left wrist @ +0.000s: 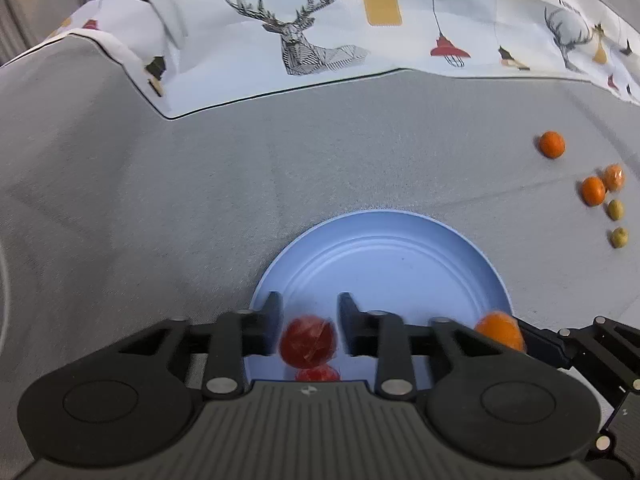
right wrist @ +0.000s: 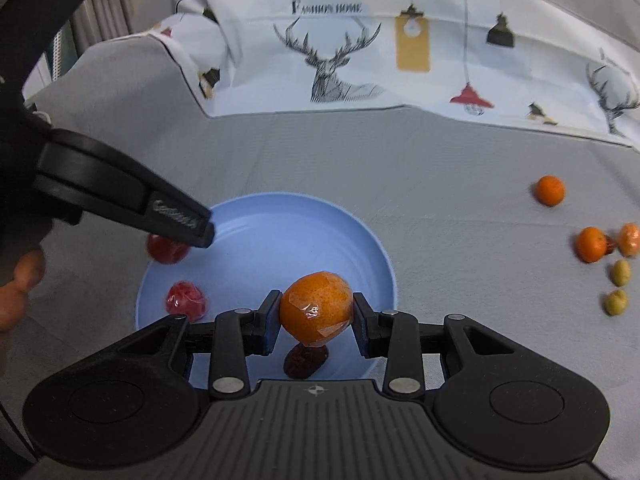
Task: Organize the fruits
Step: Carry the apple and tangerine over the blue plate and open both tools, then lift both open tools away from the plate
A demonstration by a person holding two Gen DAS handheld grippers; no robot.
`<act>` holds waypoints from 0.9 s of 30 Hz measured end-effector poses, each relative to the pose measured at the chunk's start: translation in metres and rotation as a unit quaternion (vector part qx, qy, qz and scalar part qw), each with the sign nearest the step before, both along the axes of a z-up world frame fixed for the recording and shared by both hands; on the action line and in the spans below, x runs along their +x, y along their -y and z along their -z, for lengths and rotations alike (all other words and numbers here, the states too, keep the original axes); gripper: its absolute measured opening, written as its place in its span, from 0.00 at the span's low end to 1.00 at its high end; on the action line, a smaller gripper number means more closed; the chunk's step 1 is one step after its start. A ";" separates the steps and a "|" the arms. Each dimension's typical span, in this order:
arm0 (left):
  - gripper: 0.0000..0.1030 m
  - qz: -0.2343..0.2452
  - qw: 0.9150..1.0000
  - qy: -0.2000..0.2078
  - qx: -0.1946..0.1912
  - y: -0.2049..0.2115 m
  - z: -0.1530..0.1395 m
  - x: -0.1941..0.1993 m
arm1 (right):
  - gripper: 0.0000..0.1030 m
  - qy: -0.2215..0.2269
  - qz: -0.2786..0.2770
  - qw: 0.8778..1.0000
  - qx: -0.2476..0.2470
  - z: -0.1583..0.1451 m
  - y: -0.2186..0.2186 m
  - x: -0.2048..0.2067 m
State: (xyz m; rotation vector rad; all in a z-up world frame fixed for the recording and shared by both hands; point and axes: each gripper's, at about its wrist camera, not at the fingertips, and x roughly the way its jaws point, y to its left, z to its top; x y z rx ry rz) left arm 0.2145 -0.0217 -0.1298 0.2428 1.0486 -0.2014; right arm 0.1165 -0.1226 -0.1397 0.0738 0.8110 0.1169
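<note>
A light blue plate (left wrist: 400, 248) (right wrist: 280, 224) lies on the grey cloth. My left gripper (left wrist: 307, 320) is open above the plate's near edge, with a wrapped red fruit (left wrist: 307, 341) (right wrist: 168, 247) between its fingers, which stand apart from it. A second wrapped red fruit (left wrist: 318, 374) (right wrist: 186, 299) lies in the plate below. My right gripper (right wrist: 316, 316) is shut on a wrapped orange fruit (right wrist: 316, 309) (left wrist: 500, 328) above the plate. A dark red fruit (right wrist: 305, 360) lies in the plate under it.
At the right on the cloth lie loose oranges (right wrist: 550, 190) (right wrist: 590, 244) (right wrist: 629, 239) and two small green fruits (right wrist: 621, 272) (right wrist: 615, 302); they also show in the left wrist view (left wrist: 552, 144). A deer-print cloth (right wrist: 400, 60) covers the back.
</note>
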 end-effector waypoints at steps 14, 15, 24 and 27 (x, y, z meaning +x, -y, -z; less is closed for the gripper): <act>0.99 -0.034 0.998 0.048 0.019 -0.045 -0.060 -0.095 | 0.93 0.017 0.009 0.999 0.029 -0.052 0.008 -0.086; 0.99 -0.036 0.998 0.046 0.023 -0.048 -0.066 -0.103 | 0.94 0.023 0.013 0.999 0.031 -0.059 0.008 -0.100; 0.99 -0.022 0.996 0.091 0.005 -0.054 -0.121 -0.173 | 0.99 0.126 0.058 0.990 0.011 -0.119 0.015 -0.198; 0.99 -0.023 0.995 0.101 -0.012 -0.051 -0.133 -0.194 | 0.99 0.141 0.067 0.988 0.017 -0.127 0.015 -0.219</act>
